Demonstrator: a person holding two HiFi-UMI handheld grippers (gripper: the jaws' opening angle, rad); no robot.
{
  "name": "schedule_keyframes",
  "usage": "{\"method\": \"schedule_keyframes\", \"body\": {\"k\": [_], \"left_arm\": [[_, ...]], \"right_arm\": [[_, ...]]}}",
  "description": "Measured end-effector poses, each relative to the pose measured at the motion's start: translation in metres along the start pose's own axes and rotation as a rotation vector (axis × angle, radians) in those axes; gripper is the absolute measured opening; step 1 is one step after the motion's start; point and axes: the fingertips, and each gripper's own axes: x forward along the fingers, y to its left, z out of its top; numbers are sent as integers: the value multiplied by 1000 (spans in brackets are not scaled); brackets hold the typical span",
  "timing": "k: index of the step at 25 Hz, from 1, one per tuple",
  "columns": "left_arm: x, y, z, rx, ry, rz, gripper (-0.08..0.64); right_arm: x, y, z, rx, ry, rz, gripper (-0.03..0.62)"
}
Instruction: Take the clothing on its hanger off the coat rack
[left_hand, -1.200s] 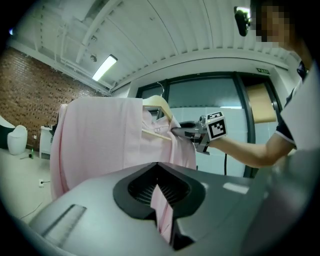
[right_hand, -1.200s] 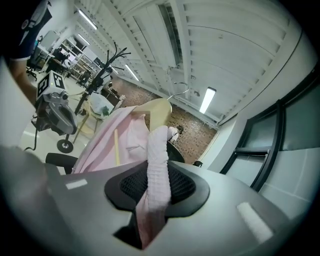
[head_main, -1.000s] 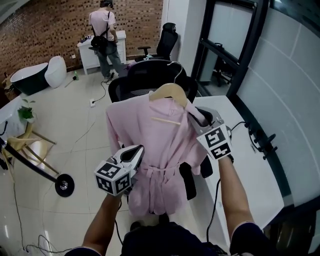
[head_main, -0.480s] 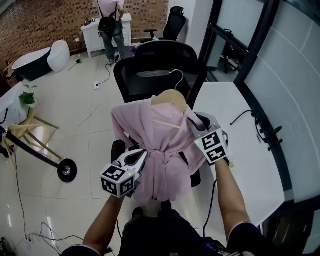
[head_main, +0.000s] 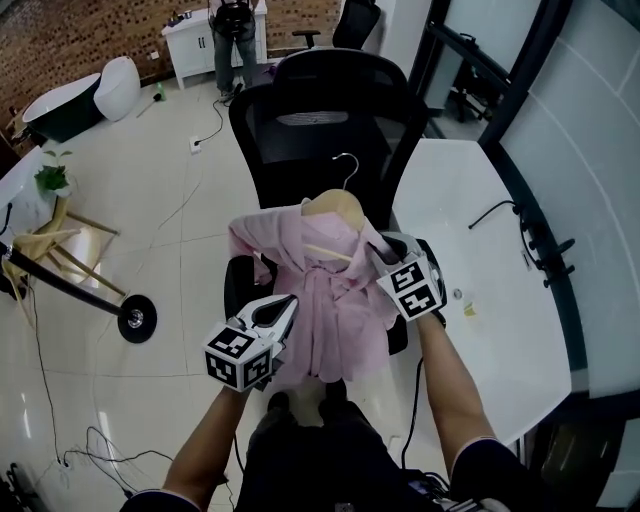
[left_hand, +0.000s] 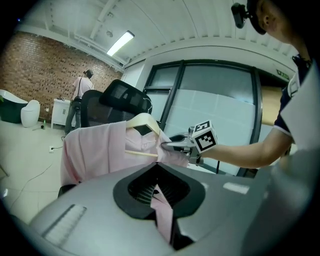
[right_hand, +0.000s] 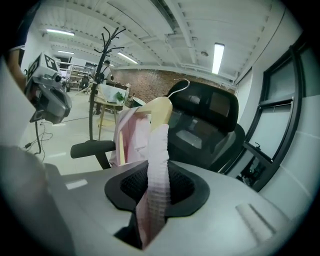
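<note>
the left tool (head_main: 283, 308) was clamped on a lower fold of the pink robe (head_main: 335, 310), the right tool (head_main: 377, 252) on its shoulder by the wooden hanger (head_main: 336, 205), the garment held over a black office chair (head_main: 330, 110) beside the white bench (head_main: 470, 240).

Both bare arms stretched forward, the left forearm (head_main: 205, 440) lower than the right forearm (head_main: 452, 385). The left grey plastic gripper (head_main: 286, 304) was clamped on a pink cloth garment (head_main: 330, 315) at its side. The right grey plastic gripper (head_main: 373, 252) pinched its shoulder.
</note>
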Motion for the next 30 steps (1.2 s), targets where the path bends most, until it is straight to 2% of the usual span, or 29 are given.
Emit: {"method": "schedule_keyframes", "body": {"k": [13,20,27,30], "left_arm": [[10,4,-48,-84,63,39,12],[18,12,-71,-152,69,101,12],[24,16,-87,-195,69,149,12],[28,16,-90,-203,71,157,12]], "right_arm": [[75,42,-115,173,194,52,92],[110,70,-168,241,305,77,94],[139,85,-196,258,369,127,101],[144,84,-201,289,360,140,145]]}}
